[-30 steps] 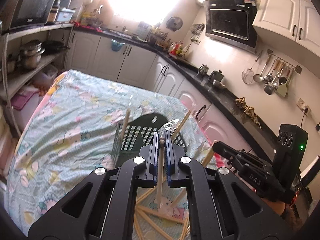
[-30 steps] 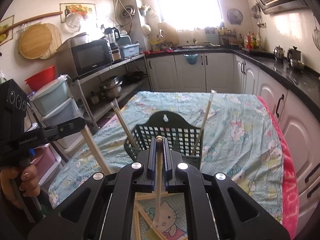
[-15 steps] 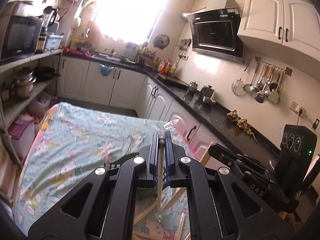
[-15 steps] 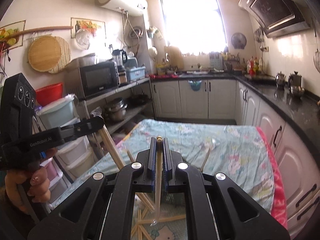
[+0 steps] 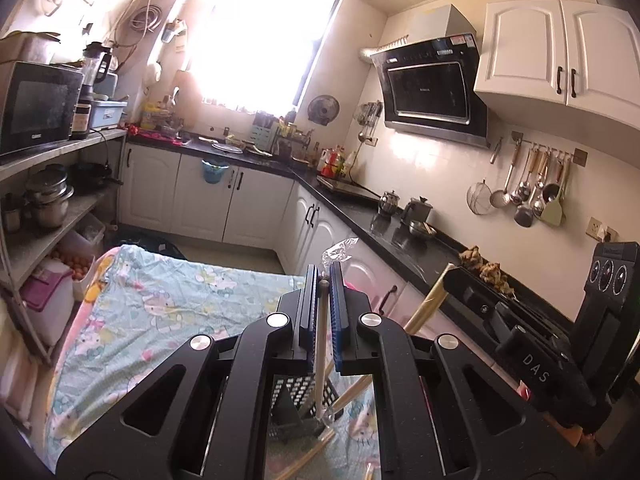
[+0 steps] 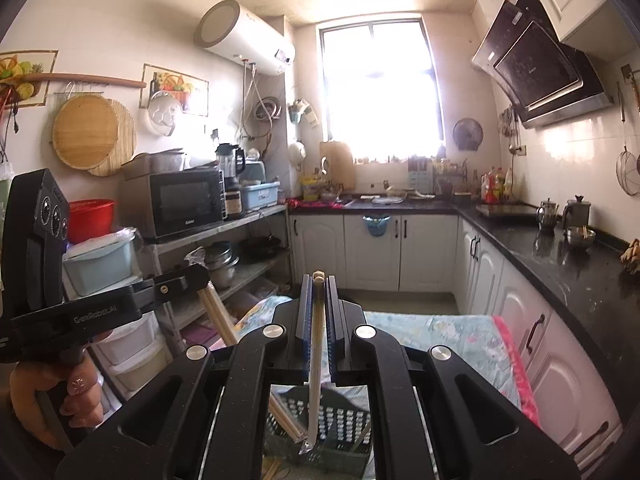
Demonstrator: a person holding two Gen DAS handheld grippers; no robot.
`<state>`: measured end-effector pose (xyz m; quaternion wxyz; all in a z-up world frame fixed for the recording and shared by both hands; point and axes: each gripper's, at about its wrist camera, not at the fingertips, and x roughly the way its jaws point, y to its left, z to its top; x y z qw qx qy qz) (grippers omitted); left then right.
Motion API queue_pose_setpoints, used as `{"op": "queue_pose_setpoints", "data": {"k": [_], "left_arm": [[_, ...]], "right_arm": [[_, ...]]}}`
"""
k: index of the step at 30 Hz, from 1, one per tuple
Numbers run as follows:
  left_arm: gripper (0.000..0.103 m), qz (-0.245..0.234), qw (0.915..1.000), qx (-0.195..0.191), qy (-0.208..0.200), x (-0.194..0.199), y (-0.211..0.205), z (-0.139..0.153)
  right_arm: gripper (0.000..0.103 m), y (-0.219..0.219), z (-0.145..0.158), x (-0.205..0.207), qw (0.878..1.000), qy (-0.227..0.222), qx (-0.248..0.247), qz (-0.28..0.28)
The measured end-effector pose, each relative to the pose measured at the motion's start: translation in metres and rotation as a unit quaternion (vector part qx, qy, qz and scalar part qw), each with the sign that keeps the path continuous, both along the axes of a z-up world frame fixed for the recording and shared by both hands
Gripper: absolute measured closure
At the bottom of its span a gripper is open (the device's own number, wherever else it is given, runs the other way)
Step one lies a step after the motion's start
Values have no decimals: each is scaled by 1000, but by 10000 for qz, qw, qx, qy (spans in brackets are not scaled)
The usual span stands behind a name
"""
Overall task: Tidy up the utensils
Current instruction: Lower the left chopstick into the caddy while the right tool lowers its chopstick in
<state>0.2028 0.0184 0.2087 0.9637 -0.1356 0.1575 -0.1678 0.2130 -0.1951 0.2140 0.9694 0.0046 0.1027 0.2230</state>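
My left gripper [image 5: 324, 280] is shut on a plastic-wrapped wooden chopstick [image 5: 320, 364] that hangs down over the dark green slotted basket [image 5: 298, 400]. In the right wrist view my right gripper [image 6: 319, 280] is shut on another chopstick [image 6: 315, 380], whose tip dangles above the same basket [image 6: 340, 428]. Each gripper shows in the other's view: the right one [image 5: 456, 280] at the right with its chopstick [image 5: 424, 308], the left one [image 6: 198, 276] at the left with its chopstick [image 6: 218, 312], held by a hand [image 6: 60, 396]. More chopsticks stand in the basket and lie loose [image 5: 308, 454] beside it.
The basket sits on a table under a cartoon-print cloth [image 5: 160, 304]. A black countertop [image 5: 404, 248] with kettles over white cabinets runs along the right. A shelf rack [image 6: 224, 236] with a microwave and pots stands at the left.
Both grippers have risen with their chopsticks still clamped. The basket, level with the fingertips a second ago, has dropped to the bottom of both views.
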Motion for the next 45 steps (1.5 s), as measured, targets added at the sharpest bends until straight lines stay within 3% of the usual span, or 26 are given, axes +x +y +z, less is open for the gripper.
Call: {"op": "queue_pose_setpoints", "data": {"k": [9, 28, 45], "left_arm": [[100, 275, 9995, 115, -79, 17, -2, -9], [100, 391, 9977, 553, 26, 34, -22, -58], [100, 440, 9964, 537, 481, 42, -15, -108]], "right_arm": [[97, -5, -12, 20, 9999, 18, 112, -106], [97, -5, -63, 39, 9993, 164, -25, -331], [96, -2, -109, 57, 9973, 510, -131, -519]]}}
